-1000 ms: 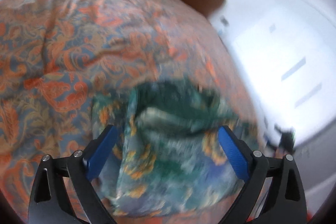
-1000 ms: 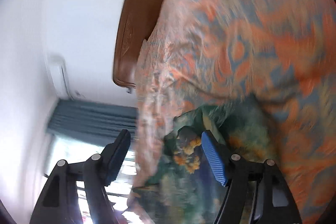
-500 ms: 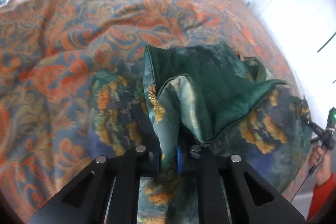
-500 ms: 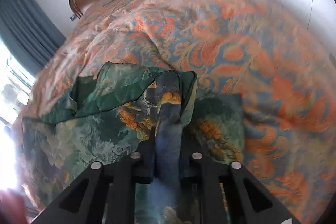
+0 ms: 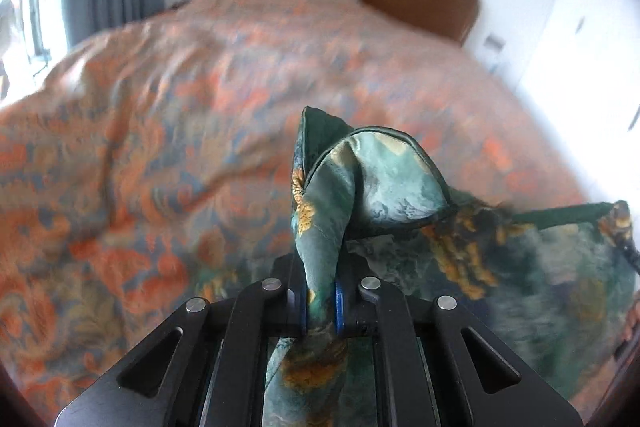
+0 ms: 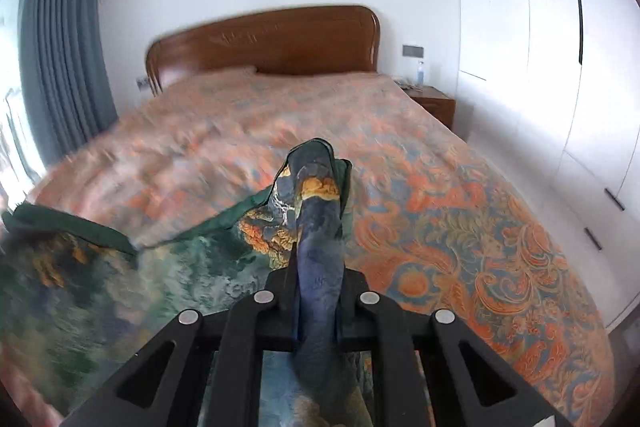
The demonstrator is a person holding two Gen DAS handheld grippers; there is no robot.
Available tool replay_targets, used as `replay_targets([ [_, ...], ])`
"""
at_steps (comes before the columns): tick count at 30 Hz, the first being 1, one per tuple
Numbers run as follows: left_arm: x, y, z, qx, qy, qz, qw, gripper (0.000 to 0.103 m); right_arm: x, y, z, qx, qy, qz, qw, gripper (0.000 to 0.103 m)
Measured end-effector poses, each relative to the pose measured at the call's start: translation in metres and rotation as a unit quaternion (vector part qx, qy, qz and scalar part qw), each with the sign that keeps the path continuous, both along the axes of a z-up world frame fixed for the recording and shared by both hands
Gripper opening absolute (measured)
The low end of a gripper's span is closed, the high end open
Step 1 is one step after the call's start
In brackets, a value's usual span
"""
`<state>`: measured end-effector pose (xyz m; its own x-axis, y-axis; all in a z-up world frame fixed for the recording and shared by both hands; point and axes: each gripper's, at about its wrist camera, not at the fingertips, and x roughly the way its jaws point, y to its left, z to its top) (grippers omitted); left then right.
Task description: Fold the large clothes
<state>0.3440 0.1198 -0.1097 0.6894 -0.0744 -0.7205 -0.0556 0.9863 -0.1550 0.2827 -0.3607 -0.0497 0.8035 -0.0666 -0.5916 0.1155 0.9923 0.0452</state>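
Garment (image 5: 384, 183): green, orange-patterned, bunched; left tool (image 5: 321, 301) | right tool (image 6: 318, 303): both clenched on garment

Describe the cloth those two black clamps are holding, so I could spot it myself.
Start at the big bed with the orange paisley cover. At its near end, the dark green garment is pinched by both grippers; its green, mustard-flowered print sets it apart.

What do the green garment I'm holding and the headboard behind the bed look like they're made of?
Green garment: thin woven fabric with a satin-like sheen, possibly silk or a synthetic; it shines pale on the folds and bunches softly where the left gripper pinches it.
Headboard: wood or wood veneer with a glossy varnish, judging by the reddish-brown grain, carved detail and light reflections.
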Motion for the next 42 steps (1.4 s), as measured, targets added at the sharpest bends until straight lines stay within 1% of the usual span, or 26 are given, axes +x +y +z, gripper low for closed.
replay_targets([
  [1, 0.003, 0.003, -0.021, 0.004, 0.021, 0.005, 0.9998, 0.008, 0.007, -0.003, -0.018, -0.005, 0.022, -0.007, 1.000, 0.011],
  [2, 0.003, 0.006, -0.035, -0.002, 0.033, 0.006, 0.9994, 0.008, 0.012, -0.007, -0.039, -0.005, 0.049, -0.013, 0.999, 0.011],
  [3, 0.002, 0.012, -0.055, -0.016, 0.044, 0.005, 0.9989, 0.009, 0.016, -0.011, -0.058, 0.000, 0.071, -0.018, 0.997, 0.011],
  [4, -0.001, 0.015, -0.063, -0.027, 0.044, 0.006, 0.9987, 0.009, 0.018, -0.017, -0.083, 0.016, 0.096, -0.021, 0.995, 0.011],
  [5, -0.004, 0.017, -0.071, -0.037, 0.039, 0.005, 0.9985, 0.010, 0.016, -0.022, -0.102, 0.037, 0.111, -0.018, 0.993, 0.011],
  [7, -0.006, 0.018, -0.077, -0.041, 0.031, 0.004, 0.9987, 0.011, 0.010, -0.027, -0.127, 0.055, 0.118, -0.011, 0.991, 0.012],
  [10, -0.007, 0.015, -0.080, -0.041, 0.029, 0.003, 0.9987, 0.013, 0.010, -0.026, -0.141, 0.059, 0.117, -0.007, 0.991, 0.012],
  [13, -0.007, 0.014, -0.086, -0.037, 0.027, 0.003, 0.9989, 0.015, 0.012, -0.030, -0.150, 0.068, 0.117, -0.006, 0.991, 0.013],
  [18, -0.009, 0.009, -0.088, -0.034, 0.021, 0.003, 0.9992, 0.016, 0.008, -0.035, -0.158, 0.077, 0.111, -0.003, 0.991, 0.014],
  [20, -0.009, 0.009, -0.088, -0.031, 0.021, 0.003, 0.9993, 0.016, 0.014, -0.029, -0.158, 0.080, 0.111, -0.003, 0.991, 0.015],
  [31, -0.010, 0.006, -0.088, -0.020, 0.020, 0.003, 0.9996, 0.016, 0.012, -0.031, -0.157, 0.083, 0.108, -0.004, 0.991, 0.016],
  [40, -0.010, 0.006, -0.089, -0.022, 0.022, 0.002, 0.9995, 0.016, 0.013, -0.030, -0.158, 0.084, 0.107, -0.004, 0.991, 0.016],
  [42, -0.010, 0.006, -0.089, -0.022, 0.024, 0.002, 0.9995, 0.018, 0.012, -0.030, -0.158, 0.084, 0.106, -0.004, 0.991, 0.016],
])
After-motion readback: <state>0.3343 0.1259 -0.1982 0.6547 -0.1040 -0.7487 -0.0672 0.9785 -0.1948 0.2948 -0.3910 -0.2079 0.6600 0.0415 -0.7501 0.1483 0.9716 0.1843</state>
